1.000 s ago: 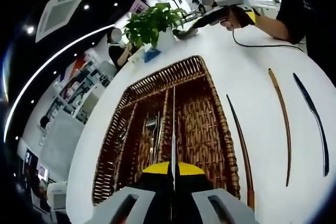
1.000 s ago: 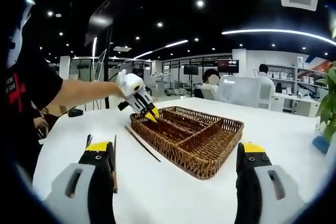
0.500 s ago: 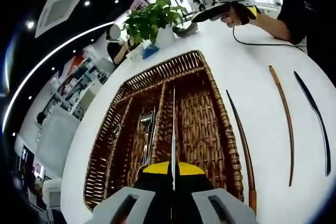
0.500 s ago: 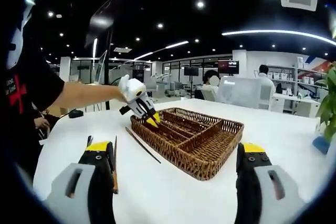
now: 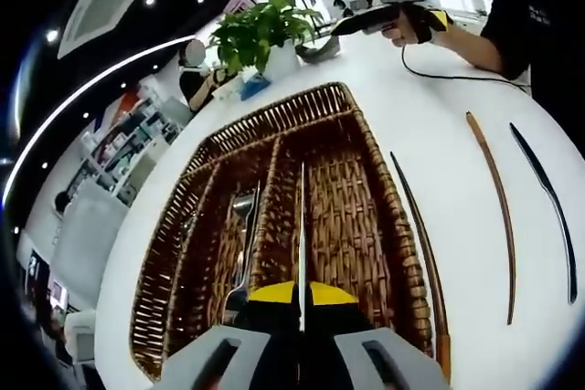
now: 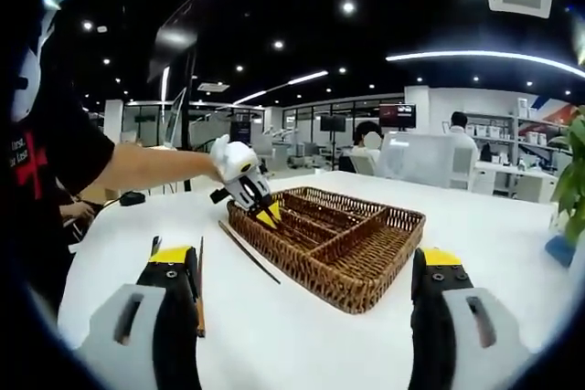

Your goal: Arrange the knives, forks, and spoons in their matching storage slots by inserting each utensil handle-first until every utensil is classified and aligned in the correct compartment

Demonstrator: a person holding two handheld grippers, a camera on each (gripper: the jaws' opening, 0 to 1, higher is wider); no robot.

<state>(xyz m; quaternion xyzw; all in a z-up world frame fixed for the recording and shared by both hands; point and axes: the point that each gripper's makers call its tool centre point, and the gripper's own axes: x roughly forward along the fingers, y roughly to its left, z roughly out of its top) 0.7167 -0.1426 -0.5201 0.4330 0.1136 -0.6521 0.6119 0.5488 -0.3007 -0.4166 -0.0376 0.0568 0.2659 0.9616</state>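
While the left gripper [image 5: 301, 303] pinches a knife [image 5: 301, 226] over the basket [image 5: 356, 134], the right gripper [image 6: 306, 294] hangs spread.

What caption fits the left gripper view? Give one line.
Left gripper lowers a knife into the wicker tray.

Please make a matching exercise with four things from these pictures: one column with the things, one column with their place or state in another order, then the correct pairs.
Things
1. left hand-held gripper
2. right hand-held gripper
3. brown woven wicker tray with compartments
4. green leafy plant in a white pot

Place or state
A. stands at the far edge of the white table, beyond the tray
B. jaws wide apart, holding nothing
C. closed on a thin metal utensil above the tray
D. lies on the table with long dark utensils beside it

Pairs: 1-C, 2-B, 3-D, 4-A
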